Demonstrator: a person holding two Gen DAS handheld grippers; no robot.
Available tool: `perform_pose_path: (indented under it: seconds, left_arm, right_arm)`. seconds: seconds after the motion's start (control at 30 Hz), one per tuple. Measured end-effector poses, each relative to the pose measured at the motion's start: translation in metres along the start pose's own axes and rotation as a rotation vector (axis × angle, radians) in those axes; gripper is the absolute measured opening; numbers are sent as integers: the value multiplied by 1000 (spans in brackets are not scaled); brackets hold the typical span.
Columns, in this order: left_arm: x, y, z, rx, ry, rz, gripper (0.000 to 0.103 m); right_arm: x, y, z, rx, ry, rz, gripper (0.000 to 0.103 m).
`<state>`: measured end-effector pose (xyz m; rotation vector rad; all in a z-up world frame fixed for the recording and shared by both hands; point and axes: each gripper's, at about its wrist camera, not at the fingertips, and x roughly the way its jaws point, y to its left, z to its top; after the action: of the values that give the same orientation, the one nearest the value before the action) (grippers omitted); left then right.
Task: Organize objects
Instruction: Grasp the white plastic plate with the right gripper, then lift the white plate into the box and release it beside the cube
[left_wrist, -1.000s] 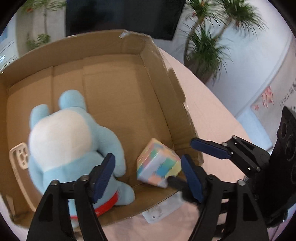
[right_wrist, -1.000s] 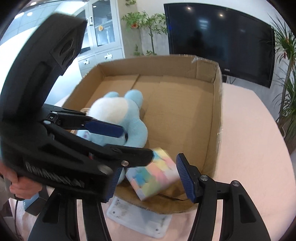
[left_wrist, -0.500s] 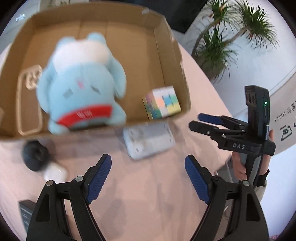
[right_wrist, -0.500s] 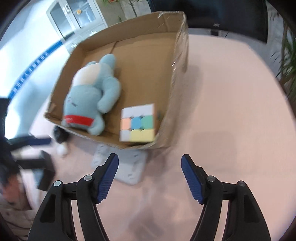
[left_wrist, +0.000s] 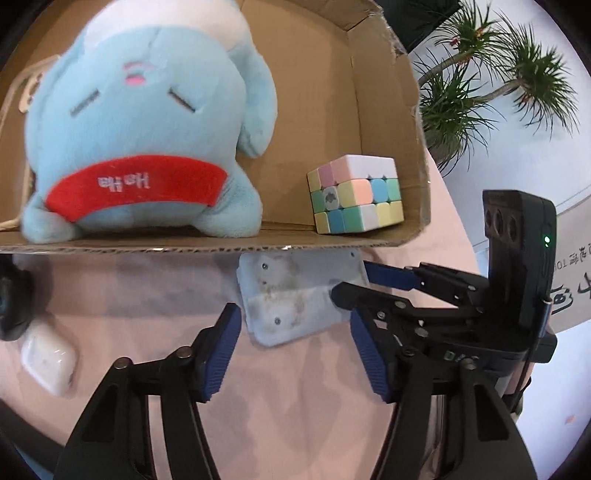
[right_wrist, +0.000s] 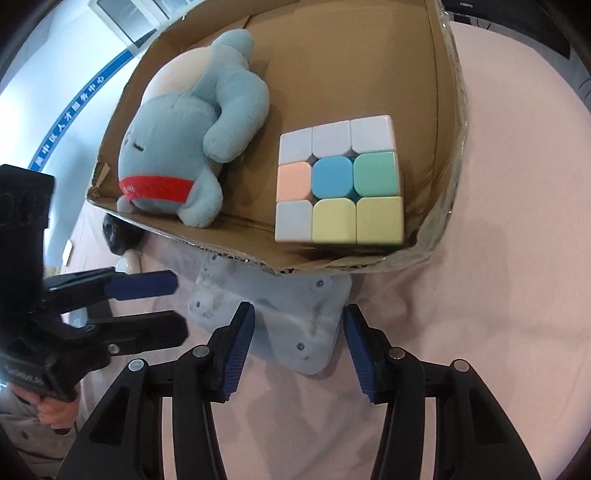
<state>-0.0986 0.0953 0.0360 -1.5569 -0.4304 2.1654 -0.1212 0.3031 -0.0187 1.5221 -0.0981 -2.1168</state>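
**Cube is in the box; both grippers now over the grey plate**

A second ago the pastel cube (right_wrist: 338, 184) was tilted between the two tools just above the box; now it sits flat in the near right corner of the cardboard box (left_wrist: 384, 92), right up against the front wall. Beside it lies the blue plush toy (left_wrist: 147, 122), face up with its red band toward the near wall. So that item looks finished.

Both tools have pulled back out of the box and dropped toward the pink table (right_wrist: 498, 258). The left gripper (left_wrist: 295, 354) has its jaws apart and empty, and the right gripper (right_wrist: 297, 350) is the same, wide and holding nothing. Each is lined up on the grey plate (right_wrist: 291, 321), which lies on the table with its far edge tucked under the box's front wall.

My guess is the plate goes next, and it will need sliding free first. A small white case (left_wrist: 48, 360) and a dark object (left_wrist: 11, 306) wait near the table's left edge.
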Motion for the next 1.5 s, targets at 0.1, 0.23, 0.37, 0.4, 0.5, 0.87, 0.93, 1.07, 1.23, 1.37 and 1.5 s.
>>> perform_pose_path:
  seconds: [0.1,0.23,0.37,0.4,0.5,0.87,0.93,1.07,1.23,1.37,1.5]
  left_arm:
    - [9,4,2,-15,11,-8,52]
    - [17,12,4,-42,14,-6,52]
    - [15,12,4,-23,-12,21,46]
    - [15,13,4,-23,-11,20,46]
    - [12,11,0,3,-9,35,46]
    - [-34,25,-20,18,-74,98,46]
    - [-33,36,-25,16,-82,91,45]
    - [-23,43,-25,-7,-80,93,48]
    - [-14,27,-21,7,-94,125,51]
    - [-20,27,-19,10,-96,126,49]
    - [-34,28,-23,11,-133,133,49]
  right_arm:
    - [1,-3,2,7,-1,21,48]
    - [3,-5,2,6,-4,27,49]
    - [6,-8,4,15,-5,51,51]
    - [6,-7,4,13,-5,48,51]
    - [8,-5,3,7,-5,50,51]
    - [11,31,1,-85,27,99,38]
    - [13,39,0,-109,34,99,38]
    - [20,46,0,-129,31,119,37]
    - [30,43,1,-103,39,142,41]
    - [23,49,1,-125,27,118,40]
    - [11,58,1,-152,-3,116,35]
